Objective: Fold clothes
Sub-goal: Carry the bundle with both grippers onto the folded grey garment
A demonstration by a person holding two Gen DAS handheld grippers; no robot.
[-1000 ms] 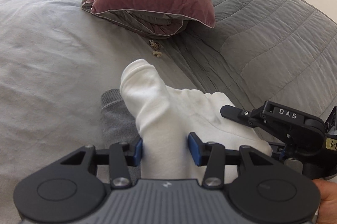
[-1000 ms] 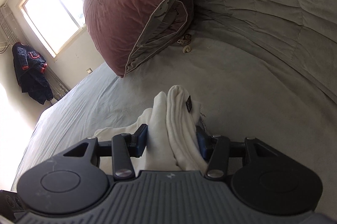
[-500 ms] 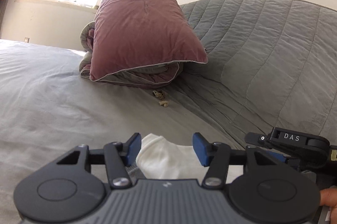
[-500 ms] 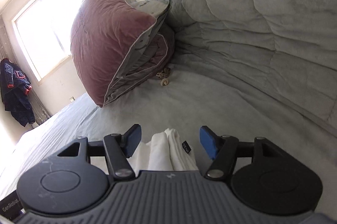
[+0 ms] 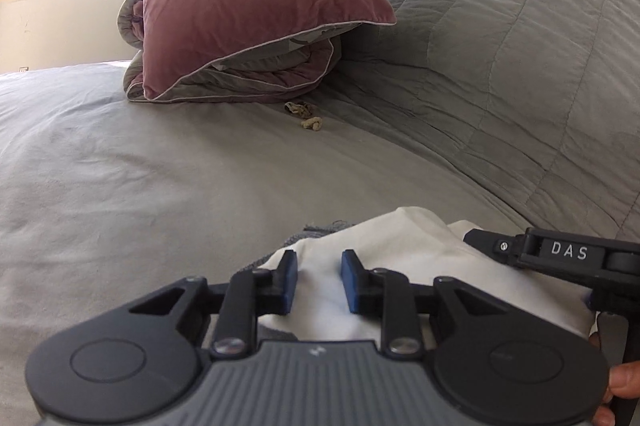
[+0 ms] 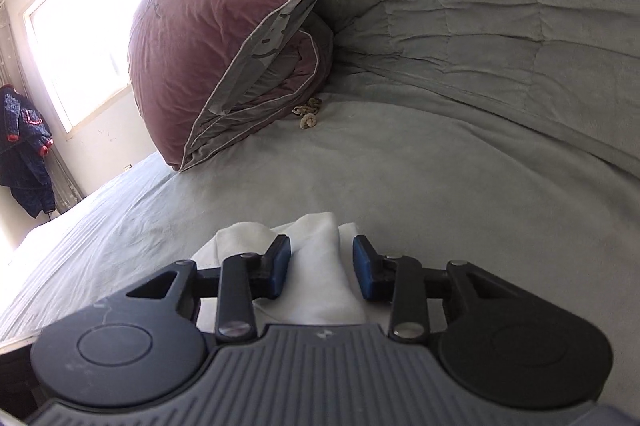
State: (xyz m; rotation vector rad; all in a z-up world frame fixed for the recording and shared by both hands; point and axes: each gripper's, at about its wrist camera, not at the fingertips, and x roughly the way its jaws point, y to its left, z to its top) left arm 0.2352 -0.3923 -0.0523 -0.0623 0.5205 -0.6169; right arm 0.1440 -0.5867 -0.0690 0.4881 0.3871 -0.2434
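A white garment (image 5: 400, 246) lies bunched on the grey bed sheet (image 5: 140, 186), with a strip of a grey garment (image 5: 320, 227) showing from under its far edge. My left gripper (image 5: 319, 264) sits low over the white cloth. Its jaws are closing with the cloth between the blue pads, and I see no clear pinch. To its right a black finger (image 5: 560, 252) of my right gripper lies over the same garment. In the right wrist view a raised fold of the white garment (image 6: 240, 238) stands between my right gripper (image 6: 320, 258)'s closing jaws. The left pad touches it and the right pad stands just clear.
A maroon pillow on a folded grey duvet (image 5: 248, 6) lies at the back, against a quilted grey cover (image 5: 500, 46). Two small beige knotted scraps (image 5: 310, 124) rest in front of it. A dark jacket (image 6: 24, 146) hangs by the window. Fingers of a hand (image 5: 624, 386) show at the right edge.
A second ago both grippers held the white cloth up. Half a second ago both stood wide above it. Now both have sunk onto it with narrower jaws, and the left has rolled.
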